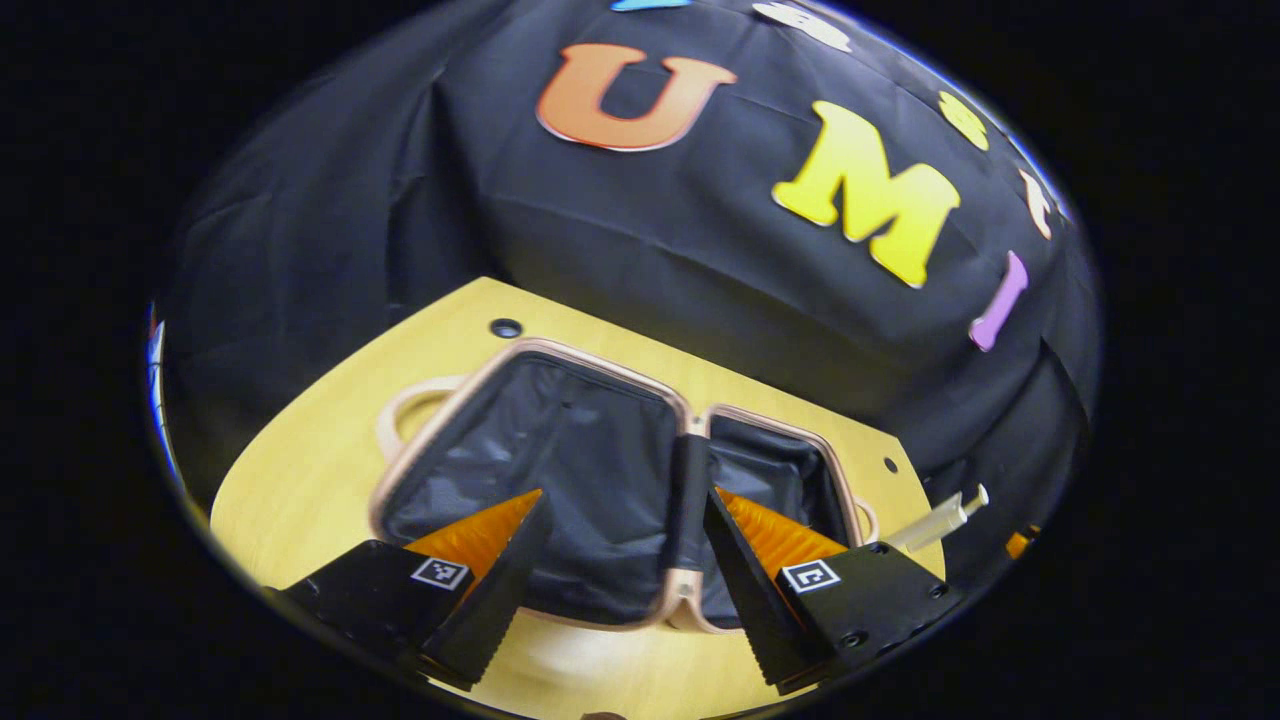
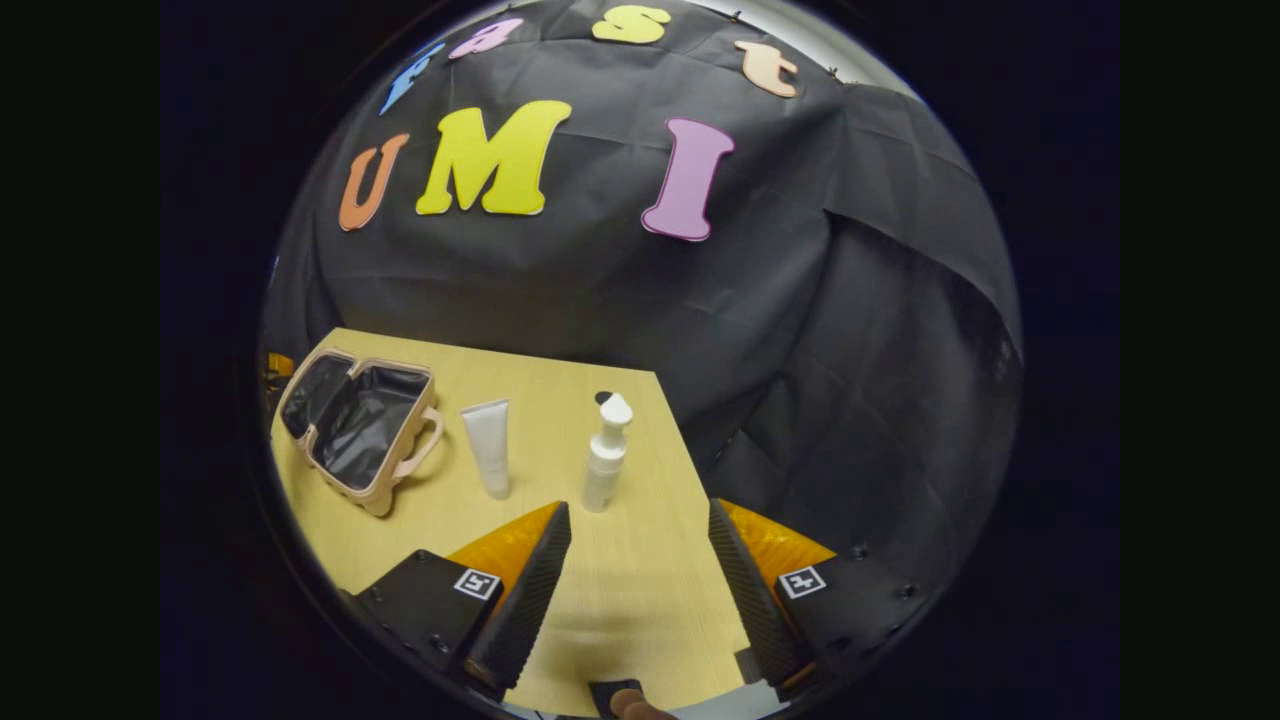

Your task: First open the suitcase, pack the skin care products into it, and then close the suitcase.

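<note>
Tabletop (image 2: 640,590), black-draped booth: suitcase (image 2: 355,430) lies open at its left edge. My right hand-held gripper (image 2: 640,575), spread, is nearer the upright pump bottle (image 2: 606,455); left hand-held gripper (image 1: 625,565) spread over the suitcase.

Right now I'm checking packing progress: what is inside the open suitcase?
The suitcase shows bare black lining in both halves. The tube and pump bottle are on the table. The left hand-held gripper covers part of the near lining.
</note>
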Available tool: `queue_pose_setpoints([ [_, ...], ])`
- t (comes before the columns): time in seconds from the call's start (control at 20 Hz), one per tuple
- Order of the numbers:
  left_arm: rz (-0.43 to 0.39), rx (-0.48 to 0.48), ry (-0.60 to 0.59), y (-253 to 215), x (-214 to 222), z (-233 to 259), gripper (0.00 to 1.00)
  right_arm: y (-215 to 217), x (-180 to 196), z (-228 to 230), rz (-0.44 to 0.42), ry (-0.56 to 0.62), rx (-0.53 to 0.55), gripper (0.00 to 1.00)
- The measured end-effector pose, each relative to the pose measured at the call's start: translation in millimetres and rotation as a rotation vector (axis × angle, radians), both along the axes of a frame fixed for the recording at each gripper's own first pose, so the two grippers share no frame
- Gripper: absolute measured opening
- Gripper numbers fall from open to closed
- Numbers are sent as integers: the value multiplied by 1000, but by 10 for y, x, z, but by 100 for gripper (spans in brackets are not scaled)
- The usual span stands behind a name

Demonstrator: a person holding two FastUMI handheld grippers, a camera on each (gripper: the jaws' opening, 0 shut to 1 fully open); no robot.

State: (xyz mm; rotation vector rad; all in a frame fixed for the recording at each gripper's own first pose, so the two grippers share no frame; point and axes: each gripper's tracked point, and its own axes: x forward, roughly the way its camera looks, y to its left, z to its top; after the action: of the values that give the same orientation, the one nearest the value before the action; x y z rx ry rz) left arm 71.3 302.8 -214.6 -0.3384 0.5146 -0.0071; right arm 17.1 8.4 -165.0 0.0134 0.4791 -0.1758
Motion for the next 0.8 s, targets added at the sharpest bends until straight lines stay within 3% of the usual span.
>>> queue_pose_setpoints([
  [0.3, -169, -6, 47, -1111, -16, -49, 98, -206, 134, -158, 53, -4, 4, 82],
  [0.8, -608, 114, 90, -3123, 57, -246, 98, -727, 189, -398, 40, 21, 36, 82],
])
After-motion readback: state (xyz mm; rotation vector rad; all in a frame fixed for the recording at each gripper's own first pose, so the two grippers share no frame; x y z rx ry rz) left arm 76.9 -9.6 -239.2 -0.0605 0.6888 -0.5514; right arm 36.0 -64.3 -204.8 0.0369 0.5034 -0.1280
